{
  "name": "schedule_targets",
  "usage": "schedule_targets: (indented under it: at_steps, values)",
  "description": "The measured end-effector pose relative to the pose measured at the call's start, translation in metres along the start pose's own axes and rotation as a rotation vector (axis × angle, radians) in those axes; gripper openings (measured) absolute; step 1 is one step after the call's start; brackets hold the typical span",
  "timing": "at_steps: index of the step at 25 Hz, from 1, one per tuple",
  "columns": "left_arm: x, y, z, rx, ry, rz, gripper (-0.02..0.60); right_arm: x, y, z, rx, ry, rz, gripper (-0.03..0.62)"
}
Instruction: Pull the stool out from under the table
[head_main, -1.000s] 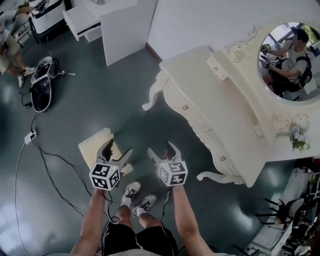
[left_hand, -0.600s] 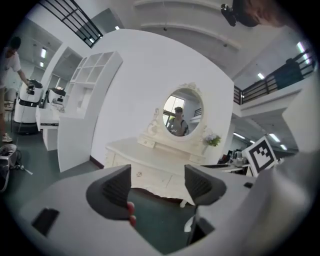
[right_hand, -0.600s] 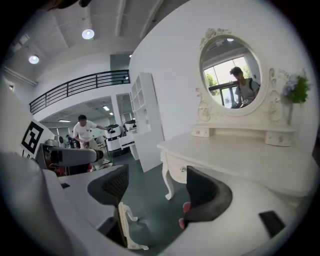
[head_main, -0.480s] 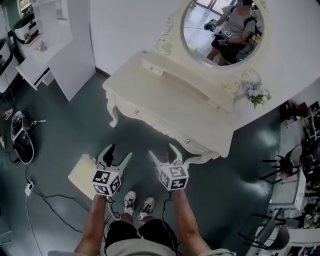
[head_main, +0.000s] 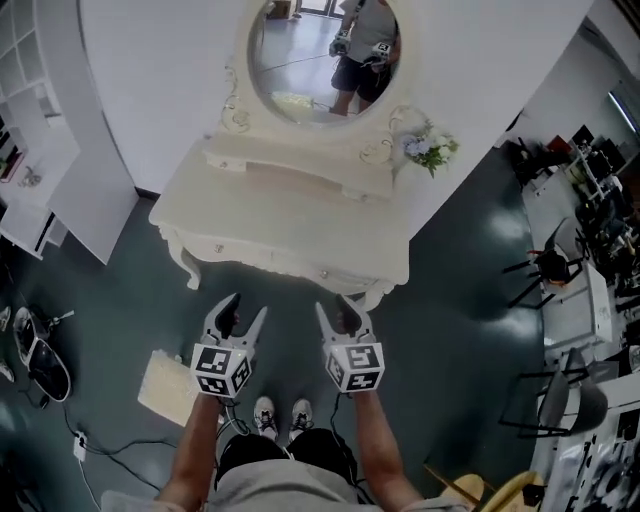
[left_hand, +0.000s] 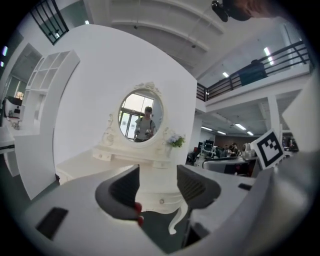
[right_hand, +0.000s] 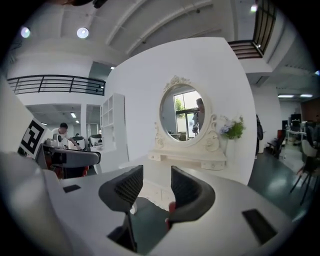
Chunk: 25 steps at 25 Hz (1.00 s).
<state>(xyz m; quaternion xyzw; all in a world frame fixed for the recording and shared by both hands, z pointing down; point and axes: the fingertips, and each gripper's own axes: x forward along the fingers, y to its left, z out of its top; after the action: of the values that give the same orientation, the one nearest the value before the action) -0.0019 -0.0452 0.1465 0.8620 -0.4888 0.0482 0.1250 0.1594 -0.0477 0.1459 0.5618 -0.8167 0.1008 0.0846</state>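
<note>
Standing with both shoes (head_main: 282, 412) on the dark floor (head_main: 450, 330), the person held the two grippers up side by side in front of the body. The left gripper (head_main: 247, 308) and the right gripper (head_main: 337, 310) had both just been closing from wide. Their jaws now stood about halfway apart. Each gripper's own view showed only air and the far furniture between the pads, so neither held or touched anything. A second earlier they hung low by the stool, the left one right at its seat. Since then both had lifted clear, and the head view had swung round to face the furniture squarely. The stool (head_main: 165, 385) stood on the floor at about 8 o'clock from the feet, near the person's left leg. It was well apart from the cream worktop (head_main: 290, 215) at 12 o'clock, and bare floor showed along that worktop's front edge. Judged from that, the pull looked already done and the hands were leaving the job. Beyond, the oval mirror (head_main: 320, 55) reflected the person, with a posy of flowers (head_main: 432, 150) at its 4 o'clock.
</note>
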Motion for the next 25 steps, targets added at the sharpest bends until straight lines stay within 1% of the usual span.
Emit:
schedule_targets:
  at_steps: [3, 9, 12, 19, 22, 25]
  values:
    - [0.008, -0.025, 0.013, 0.03, -0.006, -0.044, 0.224, -0.026, -0.019, 0.01, 0.002, -0.04, -0.063, 0.149]
    - [0.018, -0.07, 0.026, 0.083, -0.006, -0.122, 0.182, -0.075, -0.041, 0.015, -0.016, -0.086, -0.161, 0.11]
    - [0.02, -0.09, 0.028, 0.106, -0.008, -0.161, 0.167, -0.096, -0.049, 0.014, -0.012, -0.1, -0.202, 0.095]
    - [0.021, -0.122, 0.019, 0.133, 0.009, -0.206, 0.135, -0.13, -0.069, 0.014, -0.015, -0.119, -0.274, 0.066]
    - [0.019, -0.129, 0.015, 0.134, 0.02, -0.211, 0.087, -0.137, -0.073, 0.014, -0.011, -0.121, -0.291, 0.055]
    - [0.019, -0.133, 0.011, 0.128, 0.025, -0.21, 0.027, -0.141, -0.075, 0.01, -0.038, -0.111, -0.308, 0.052]
